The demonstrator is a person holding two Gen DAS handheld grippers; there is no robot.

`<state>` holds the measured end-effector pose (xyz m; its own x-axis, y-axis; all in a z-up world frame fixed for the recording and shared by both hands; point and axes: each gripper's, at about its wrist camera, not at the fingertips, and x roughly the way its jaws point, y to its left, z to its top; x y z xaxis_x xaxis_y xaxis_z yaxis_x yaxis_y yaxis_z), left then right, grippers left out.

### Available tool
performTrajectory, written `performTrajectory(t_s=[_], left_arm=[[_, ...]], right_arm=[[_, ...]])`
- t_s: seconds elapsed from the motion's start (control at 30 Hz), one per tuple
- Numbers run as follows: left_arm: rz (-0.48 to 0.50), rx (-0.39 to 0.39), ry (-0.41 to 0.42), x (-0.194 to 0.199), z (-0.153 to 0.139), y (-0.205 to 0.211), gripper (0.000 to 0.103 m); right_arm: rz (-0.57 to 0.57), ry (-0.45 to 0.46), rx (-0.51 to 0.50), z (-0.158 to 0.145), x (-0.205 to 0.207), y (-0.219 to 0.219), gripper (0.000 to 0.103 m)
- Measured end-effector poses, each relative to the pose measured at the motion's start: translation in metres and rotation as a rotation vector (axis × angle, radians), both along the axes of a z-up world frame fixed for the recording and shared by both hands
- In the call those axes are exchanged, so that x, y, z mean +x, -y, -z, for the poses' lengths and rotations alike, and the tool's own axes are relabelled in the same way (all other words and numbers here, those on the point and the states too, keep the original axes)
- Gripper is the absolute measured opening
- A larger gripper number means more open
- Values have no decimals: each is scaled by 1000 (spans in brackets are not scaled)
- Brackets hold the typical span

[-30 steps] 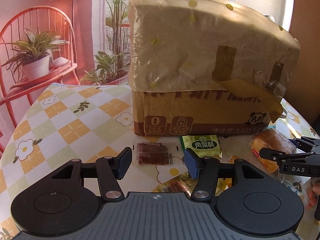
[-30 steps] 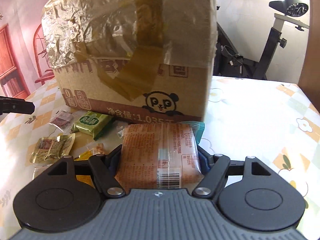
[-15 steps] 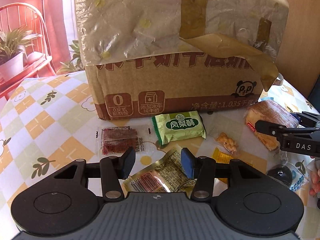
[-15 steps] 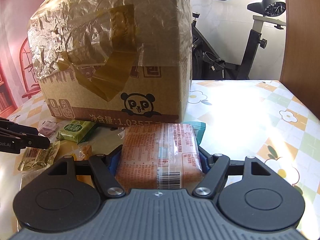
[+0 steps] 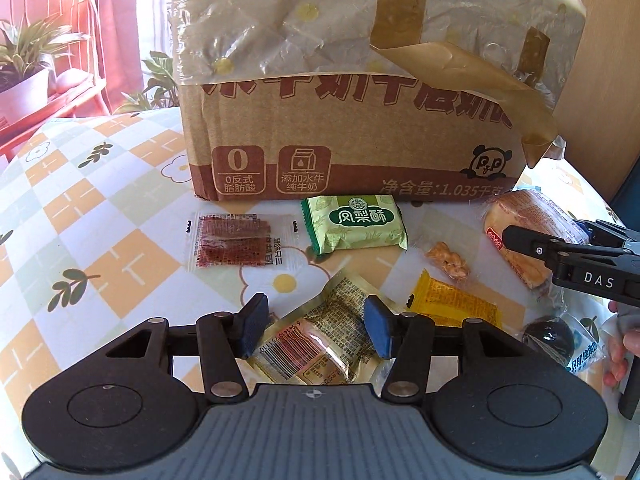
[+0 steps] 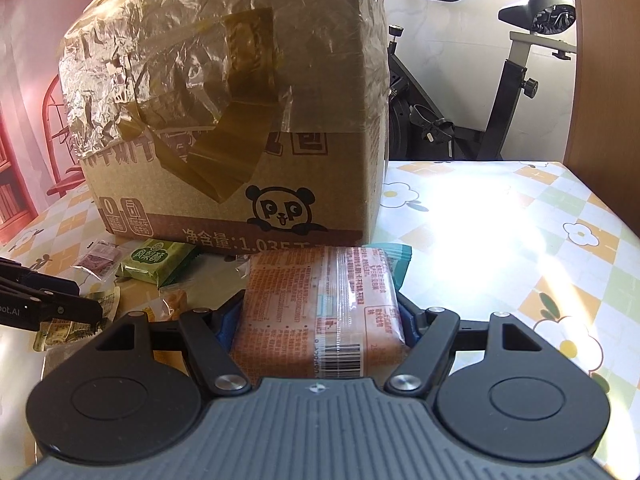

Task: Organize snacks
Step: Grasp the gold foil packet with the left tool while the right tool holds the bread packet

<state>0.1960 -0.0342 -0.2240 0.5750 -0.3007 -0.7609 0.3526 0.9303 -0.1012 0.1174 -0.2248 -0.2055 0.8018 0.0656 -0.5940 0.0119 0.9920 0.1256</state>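
Hovering with its jaws parted, having just been opening a little, the left gripper (image 5: 316, 330) is straddling a crinkled gold snack packet (image 5: 320, 342) that is lying flat on the checked tablecloth (image 5: 100, 240), pads not yet pressing it. Sinking lower and closing on the packet's thicker middle, not its thin slippery edge, is looking like the surest way to lift it. Beyond, the right gripper (image 6: 320, 316) is clamping an orange bread pack (image 6: 320, 304) just before the cardboard box (image 5: 352, 128), with the green pastry pack (image 5: 354, 224) lying near.
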Motion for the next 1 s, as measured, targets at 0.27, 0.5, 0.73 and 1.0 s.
performTrajectory(t_s=[0.27, 0.5, 0.73, 1.0], left_arm=[[13, 84, 50, -23, -1, -2, 63], [-63, 160, 114, -33, 2, -12, 72], [-303, 82, 60, -23, 3, -44, 75], [-290, 11, 58, -21, -13, -67, 75]], right_arm=[[-4, -1, 7, 0, 0, 1, 73], [-12, 0, 7, 0, 0, 1, 73], [-20, 5, 22, 0, -1, 2, 73], [-25, 3, 29, 0, -1, 3, 73]])
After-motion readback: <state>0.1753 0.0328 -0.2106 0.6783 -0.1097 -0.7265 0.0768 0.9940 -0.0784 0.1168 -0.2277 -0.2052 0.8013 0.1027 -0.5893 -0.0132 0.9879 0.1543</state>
